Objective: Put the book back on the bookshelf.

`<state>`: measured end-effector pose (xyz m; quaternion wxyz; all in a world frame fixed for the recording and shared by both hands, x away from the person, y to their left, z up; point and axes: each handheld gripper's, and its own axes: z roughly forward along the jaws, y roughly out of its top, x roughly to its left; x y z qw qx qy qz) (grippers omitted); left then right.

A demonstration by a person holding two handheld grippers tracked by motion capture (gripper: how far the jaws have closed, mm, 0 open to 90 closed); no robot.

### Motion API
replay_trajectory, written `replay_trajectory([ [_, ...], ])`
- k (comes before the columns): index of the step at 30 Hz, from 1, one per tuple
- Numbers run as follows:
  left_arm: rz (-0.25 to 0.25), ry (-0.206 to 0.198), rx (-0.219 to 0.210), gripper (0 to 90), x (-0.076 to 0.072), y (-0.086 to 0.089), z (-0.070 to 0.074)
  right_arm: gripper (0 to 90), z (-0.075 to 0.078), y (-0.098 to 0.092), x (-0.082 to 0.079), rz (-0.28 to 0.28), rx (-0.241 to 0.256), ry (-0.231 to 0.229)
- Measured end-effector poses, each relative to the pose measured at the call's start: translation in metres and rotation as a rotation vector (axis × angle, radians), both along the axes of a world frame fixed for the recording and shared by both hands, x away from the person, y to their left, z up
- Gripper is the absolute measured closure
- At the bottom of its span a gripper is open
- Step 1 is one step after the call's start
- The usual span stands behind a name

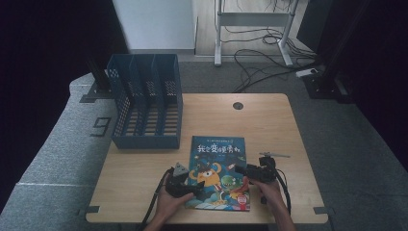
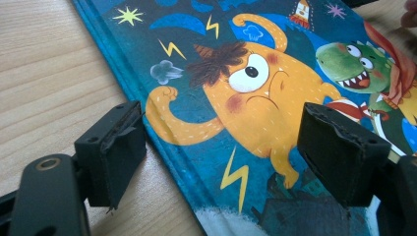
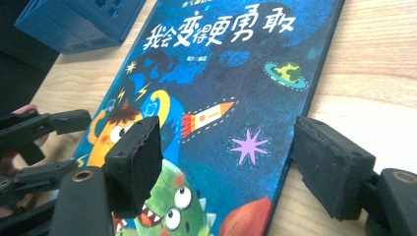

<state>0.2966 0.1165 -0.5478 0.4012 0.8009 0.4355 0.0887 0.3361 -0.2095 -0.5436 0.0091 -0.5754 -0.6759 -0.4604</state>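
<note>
A picture book (image 1: 219,173) with a dark blue cover, an orange monster and a green dinosaur lies flat near the table's front edge. My left gripper (image 1: 196,188) is open at the book's left edge. In the left gripper view the book (image 2: 255,98) runs between the jaws, one over bare wood and the other over the cover, around the left gripper (image 2: 223,152). My right gripper (image 1: 240,170) is open at the book's right side. The right gripper (image 3: 228,164) straddles the right edge of the book (image 3: 221,83). Neither holds anything.
A blue three-slot file rack (image 1: 144,101) stands at the back left of the wooden table (image 1: 269,120), and its corner (image 3: 74,24) appears in the right gripper view. A round cable hole (image 1: 237,105) sits at the back. Cables (image 1: 264,62) lie on the floor beyond.
</note>
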Motion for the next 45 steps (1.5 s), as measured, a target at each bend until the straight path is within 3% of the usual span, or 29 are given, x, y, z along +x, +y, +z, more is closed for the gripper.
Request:
replay_trajectory([
  [11, -0.008, -0.001, 0.002, 18.6, 0.001, 0.001, 0.000, 22.0, -0.002, 0.014, 0.012, -0.049, -0.075, -0.023],
  [14, -0.008, -0.001, 0.004, 18.5, 0.000, 0.000, 0.000, 22.3, -0.002, 0.012, 0.012, -0.051, -0.057, -0.010],
  [15, -0.008, -0.002, 0.006, 18.5, 0.000, 0.000, 0.000, 21.8, -0.002, 0.009, 0.013, -0.050, -0.021, 0.007],
  [19, -0.007, -0.004, 0.009, 18.2, 0.000, 0.000, 0.000, 21.4, -0.002, 0.005, 0.013, -0.044, 0.016, 0.030],
  [22, -0.007, -0.004, 0.010, 18.0, 0.000, -0.001, 0.000, 21.4, 0.000, 0.003, 0.013, -0.042, 0.035, 0.032],
  [33, -0.004, 0.001, -0.002, 16.1, 0.001, 0.001, 0.000, 23.1, 0.013, -0.008, 0.008, -0.004, 0.175, 0.025],
  [40, -0.005, 0.003, -0.003, 15.7, 0.001, 0.001, 0.000, 26.7, 0.011, -0.011, 0.008, 0.017, 0.197, 0.043],
  [42, -0.005, 0.014, -0.029, 15.2, 0.002, 0.003, 0.000, 31.9, 0.007, -0.008, 0.010, 0.075, 0.258, 0.066],
  [43, -0.008, 0.017, -0.031, 15.2, 0.003, 0.004, 0.000, 33.1, 0.007, -0.005, 0.009, 0.091, 0.260, 0.066],
  [44, -0.009, 0.016, -0.031, 15.4, 0.003, 0.004, 0.000, 33.7, 0.009, 0.003, 0.009, 0.067, 0.199, 0.038],
  [45, -0.008, 0.018, -0.035, 15.4, 0.003, 0.005, 0.000, 33.7, 0.009, 0.003, 0.009, 0.067, 0.199, 0.038],
])
